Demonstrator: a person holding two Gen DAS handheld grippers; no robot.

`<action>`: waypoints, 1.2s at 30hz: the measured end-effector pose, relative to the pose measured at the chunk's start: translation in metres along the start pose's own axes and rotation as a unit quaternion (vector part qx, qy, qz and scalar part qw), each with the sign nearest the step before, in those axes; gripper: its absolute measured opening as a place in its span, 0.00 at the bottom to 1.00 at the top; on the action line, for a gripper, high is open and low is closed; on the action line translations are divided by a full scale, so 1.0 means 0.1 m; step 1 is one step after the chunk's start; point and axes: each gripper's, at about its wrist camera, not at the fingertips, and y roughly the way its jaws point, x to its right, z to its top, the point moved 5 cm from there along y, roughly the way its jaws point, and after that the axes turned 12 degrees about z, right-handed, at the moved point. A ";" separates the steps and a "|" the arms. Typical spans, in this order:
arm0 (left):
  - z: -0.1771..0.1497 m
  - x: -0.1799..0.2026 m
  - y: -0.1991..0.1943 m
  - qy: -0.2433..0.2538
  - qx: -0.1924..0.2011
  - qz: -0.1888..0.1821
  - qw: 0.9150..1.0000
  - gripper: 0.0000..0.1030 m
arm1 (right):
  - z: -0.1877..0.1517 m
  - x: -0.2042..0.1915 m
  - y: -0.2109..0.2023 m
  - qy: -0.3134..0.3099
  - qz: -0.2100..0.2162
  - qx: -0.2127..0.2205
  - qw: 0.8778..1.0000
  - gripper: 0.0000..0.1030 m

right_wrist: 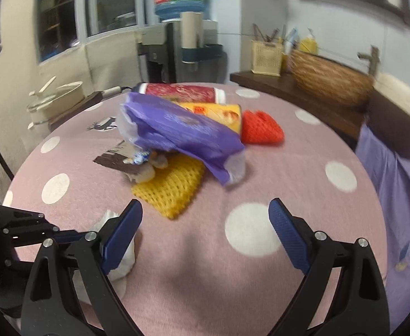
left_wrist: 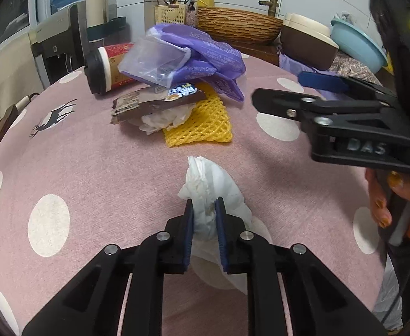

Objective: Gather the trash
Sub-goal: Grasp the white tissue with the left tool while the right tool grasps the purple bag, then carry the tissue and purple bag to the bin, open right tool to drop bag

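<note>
Left gripper (left_wrist: pixel 204 205) is clamped on a white tissue (left_wrist: pixel 213 184) lying on the desk (left_wrist: pixel 107 168). Right gripper (right_wrist: pixel 205 224) is spread wide, holding nothing. Only the right view shows a red net (right_wrist: pixel 262 127) behind the purple bag (right_wrist: pixel 182 128).
</note>
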 end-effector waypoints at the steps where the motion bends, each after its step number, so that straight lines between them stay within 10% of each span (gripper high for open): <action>1: 0.00 -0.04 -0.02 -0.006 0.002 -0.001 1.000 0.15 | 0.04 -0.03 0.03 -0.015 -0.001 0.000 1.000 0.88; 12: -0.03 -0.29 -0.08 -0.039 0.008 0.001 0.999 0.15 | 0.33 -0.13 0.47 -0.177 -0.057 -0.018 0.982 0.86; 17: -0.05 -0.31 -0.08 -0.042 0.008 0.000 0.999 0.15 | 0.36 -0.20 0.62 -0.227 -0.073 -0.026 0.971 0.76; 20: -0.05 -0.31 -0.08 -0.043 0.007 -0.001 0.999 0.15 | 0.34 -0.23 0.68 -0.255 -0.090 -0.029 0.962 0.53; 25: -0.06 -0.32 -0.09 -0.048 0.008 -0.003 0.999 0.15 | 0.32 -0.16 0.68 -0.236 -0.091 -0.035 0.967 0.21; 36: -0.04 -0.29 -0.18 -0.050 0.021 -0.007 0.998 0.15 | 0.33 -0.09 0.20 -0.153 -0.090 0.017 0.984 0.17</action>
